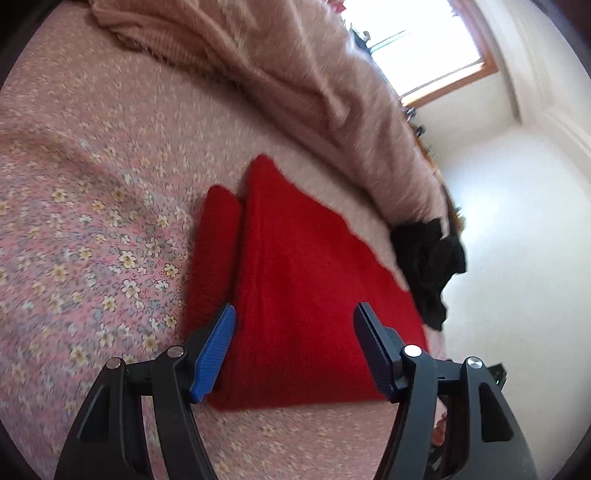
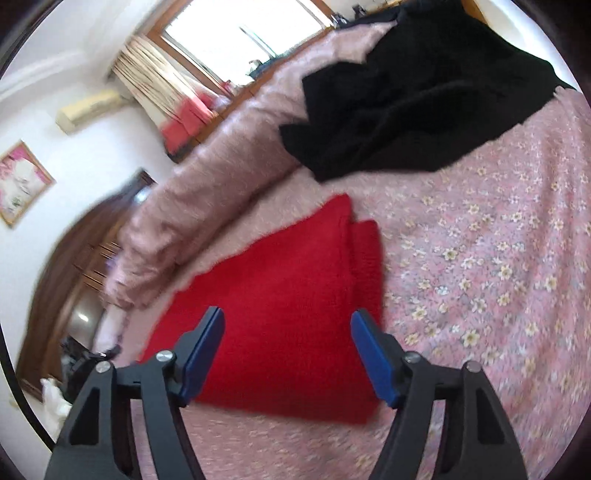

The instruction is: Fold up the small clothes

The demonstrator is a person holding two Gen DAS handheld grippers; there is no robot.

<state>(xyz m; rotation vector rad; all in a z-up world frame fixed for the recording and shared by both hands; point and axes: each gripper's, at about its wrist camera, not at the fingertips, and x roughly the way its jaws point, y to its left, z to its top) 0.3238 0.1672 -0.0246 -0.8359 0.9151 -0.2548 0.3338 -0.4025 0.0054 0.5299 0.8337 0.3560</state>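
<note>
A folded red knitted garment point(image 1: 295, 280) lies flat on the pink flowered bedspread point(image 1: 92, 229), with a narrower folded strip along one side. My left gripper point(image 1: 295, 317) is open and empty, hovering over the garment's near end. The red garment also shows in the right wrist view point(image 2: 280, 295). My right gripper point(image 2: 288, 325) is open and empty over its near end. A crumpled black garment point(image 2: 417, 96) lies beyond the red one; it also shows in the left wrist view point(image 1: 428, 266).
A fuzzy pink blanket point(image 1: 303, 74) is bunched along the far side of the bed; it also shows in the right wrist view point(image 2: 207, 177). A window point(image 2: 236, 29), white walls and a wooden headboard point(image 2: 74, 258) lie beyond the bed's edge.
</note>
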